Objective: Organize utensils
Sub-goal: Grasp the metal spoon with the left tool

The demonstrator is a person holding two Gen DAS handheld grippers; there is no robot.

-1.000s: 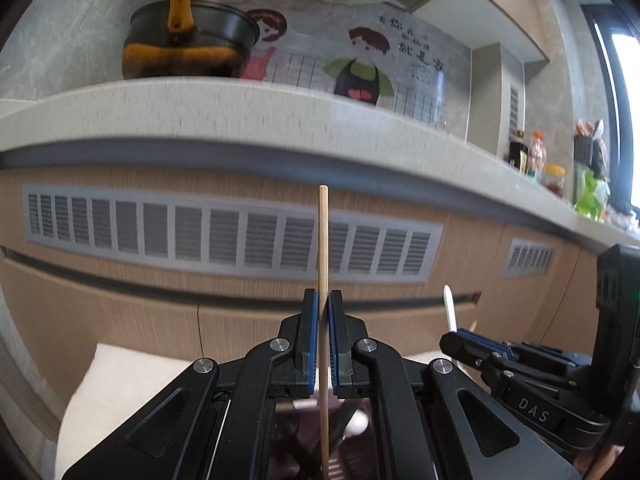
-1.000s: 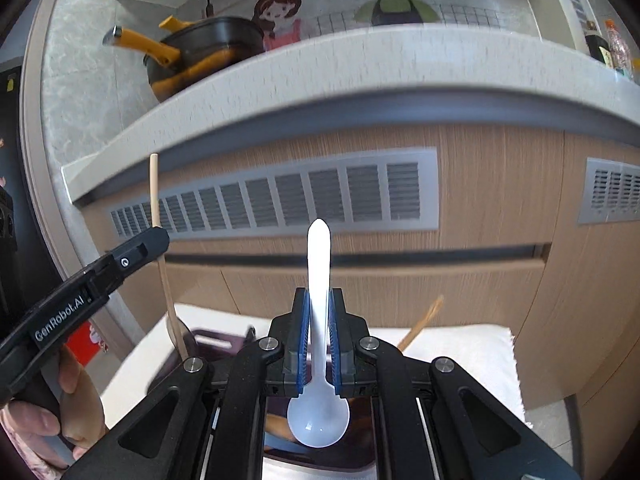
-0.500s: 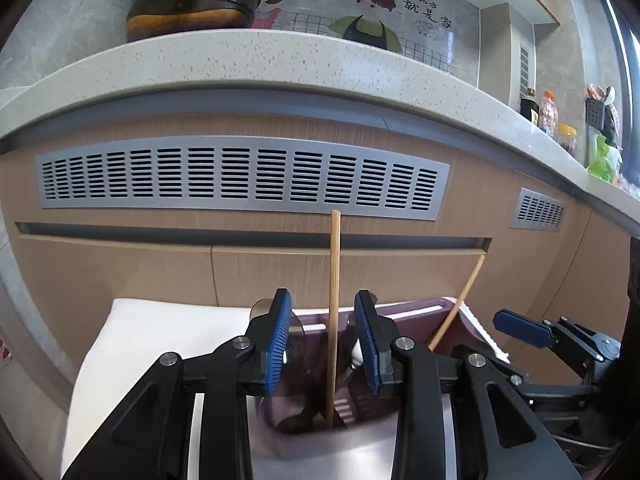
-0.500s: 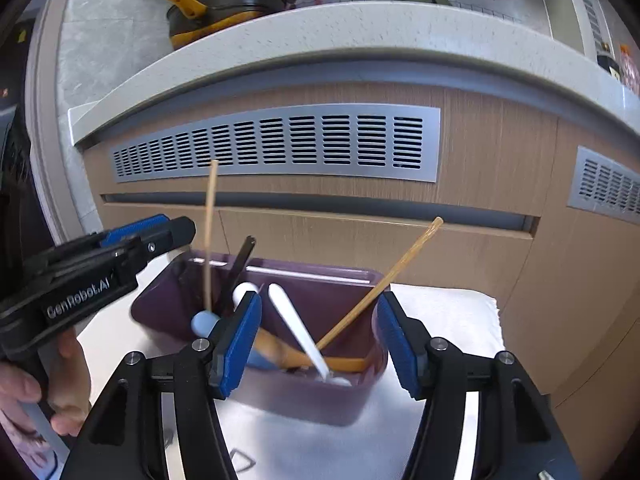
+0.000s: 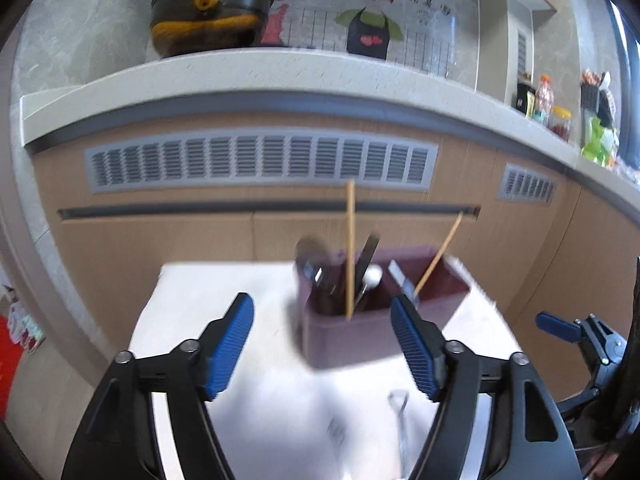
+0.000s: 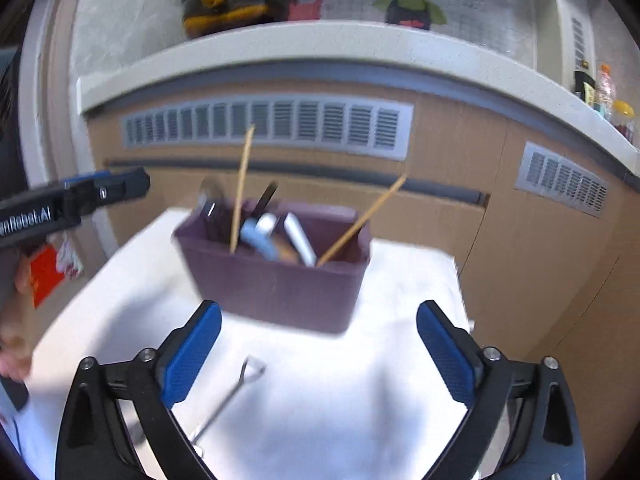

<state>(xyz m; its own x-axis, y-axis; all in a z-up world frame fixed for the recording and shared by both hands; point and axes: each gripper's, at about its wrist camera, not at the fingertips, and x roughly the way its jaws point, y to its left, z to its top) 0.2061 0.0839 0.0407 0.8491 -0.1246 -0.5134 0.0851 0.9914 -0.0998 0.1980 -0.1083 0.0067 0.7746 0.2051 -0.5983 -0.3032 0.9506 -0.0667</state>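
Note:
A purple utensil bin (image 5: 360, 332) (image 6: 280, 292) stands on the white-covered table (image 5: 208, 292) (image 6: 380, 380). It holds an upright wooden chopstick (image 5: 350, 248) (image 6: 242, 184), a leaning chopstick (image 5: 438, 258) (image 6: 364, 220), a white spoon (image 6: 298, 240), a pale blue spoon (image 6: 256, 236) and dark utensils. My left gripper (image 5: 319, 300) (image 6: 100, 192) hangs in front of the bin, its jaws opening with nothing between them. My right gripper (image 6: 319, 308) (image 5: 576, 332) is also back from the bin, jaws opening wide and empty. A metal utensil (image 5: 400, 416) (image 6: 236, 388) lies on the cloth near the grippers.
Behind the table runs a wooden cabinet front with grey vent grilles (image 5: 260, 164) under a pale countertop (image 5: 280, 68). A black and yellow pan (image 5: 208, 20) sits on it, bottles and jars (image 5: 548, 104) stand further right. A person's hand (image 6: 16, 320) holds the left gripper.
Both grippers went from shut to wide open. The chopstick left my left gripper and the white spoon my right; both now stand in the bin. Both grippers drew back from the bin.

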